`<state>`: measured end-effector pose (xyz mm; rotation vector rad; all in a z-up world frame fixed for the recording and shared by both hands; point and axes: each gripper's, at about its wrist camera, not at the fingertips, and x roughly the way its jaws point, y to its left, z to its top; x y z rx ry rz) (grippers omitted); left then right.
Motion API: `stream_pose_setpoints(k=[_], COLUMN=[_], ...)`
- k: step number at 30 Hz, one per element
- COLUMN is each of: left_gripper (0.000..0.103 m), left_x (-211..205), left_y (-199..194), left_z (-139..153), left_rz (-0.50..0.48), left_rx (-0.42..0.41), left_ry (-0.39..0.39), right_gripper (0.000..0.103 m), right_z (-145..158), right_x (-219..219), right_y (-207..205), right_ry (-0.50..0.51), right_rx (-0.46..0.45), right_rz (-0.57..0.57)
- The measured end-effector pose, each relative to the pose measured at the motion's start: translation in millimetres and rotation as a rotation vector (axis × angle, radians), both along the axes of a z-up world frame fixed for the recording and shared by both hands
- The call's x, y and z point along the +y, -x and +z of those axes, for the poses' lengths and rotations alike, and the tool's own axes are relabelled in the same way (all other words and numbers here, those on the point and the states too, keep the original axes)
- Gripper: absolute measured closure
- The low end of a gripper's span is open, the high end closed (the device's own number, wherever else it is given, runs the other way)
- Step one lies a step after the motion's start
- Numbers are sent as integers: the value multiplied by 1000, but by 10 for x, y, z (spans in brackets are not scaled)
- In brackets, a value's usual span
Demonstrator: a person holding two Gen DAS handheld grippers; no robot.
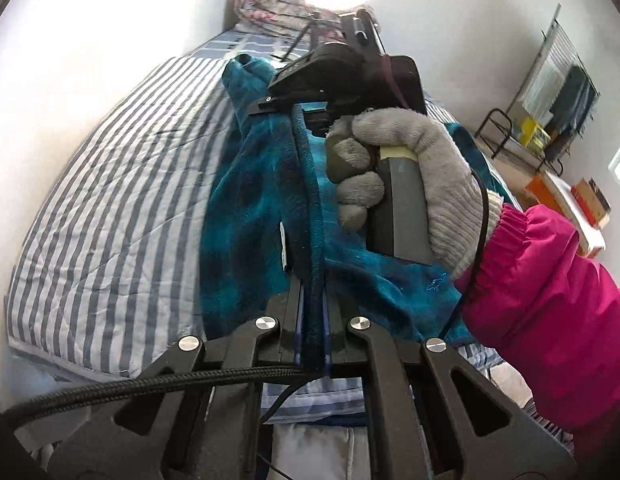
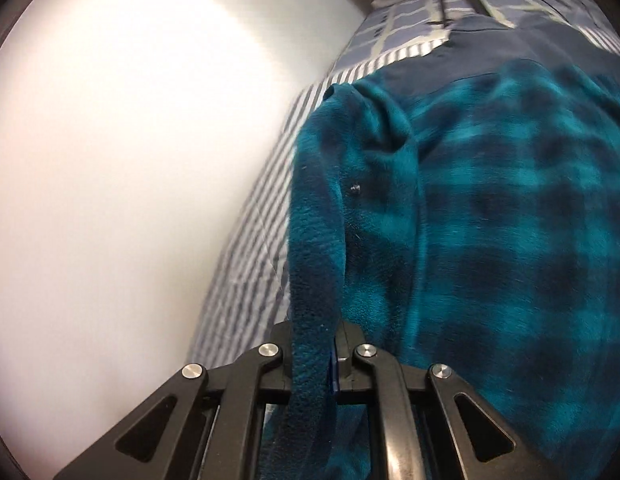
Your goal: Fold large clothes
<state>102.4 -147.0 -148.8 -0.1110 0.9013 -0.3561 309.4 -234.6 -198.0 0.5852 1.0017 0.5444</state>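
Note:
A teal and dark blue plaid fleece garment (image 1: 250, 208) lies on a bed with a blue-and-white striped cover (image 1: 110, 184). My left gripper (image 1: 313, 320) is shut on a dark edge of the fleece that runs up between its jaws. Ahead of it a grey-gloved hand (image 1: 405, 184) with a pink sleeve holds the right gripper (image 1: 270, 102) over the far part of the garment. In the right wrist view my right gripper (image 2: 315, 356) is shut on a folded fleece edge, and the plaid garment (image 2: 509, 220) spreads to the right.
A white wall (image 2: 130, 160) runs along the left side of the bed. A bundled quilt (image 1: 270, 4) sits at the bed's head. A dark garment (image 2: 469, 52) lies beyond the fleece. A rack and shelf with books (image 1: 549, 132) stand on the right.

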Motion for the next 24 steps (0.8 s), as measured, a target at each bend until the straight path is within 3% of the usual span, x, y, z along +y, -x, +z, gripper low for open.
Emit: stream_pose_setpoints(k=[6,13,16,22,24], left_gripper=[99,99,99,98,98], left_x=[-364,-532,-575,-436,-279], left_y=[-22,-38,-22,124,187], left_z=[-114,-209,-222,-153,-114], left_rz=[-49,-111,-139,-210,-212], left_rx=[20,58,67,91,99], left_ry=[-31,-31,-24,38,78], right_gripper=[97,97,97,95,85], right_z=[-213,-626,-692,-517,-409], right_x=[-505,-888,-888,-792,-725], right_y=[214,314,333,247,285], right_ry=[-91,-132,-118,42,89], right_rx=[25,136,156,134,125], right_rz=[-115,-225,-229,-152,-123])
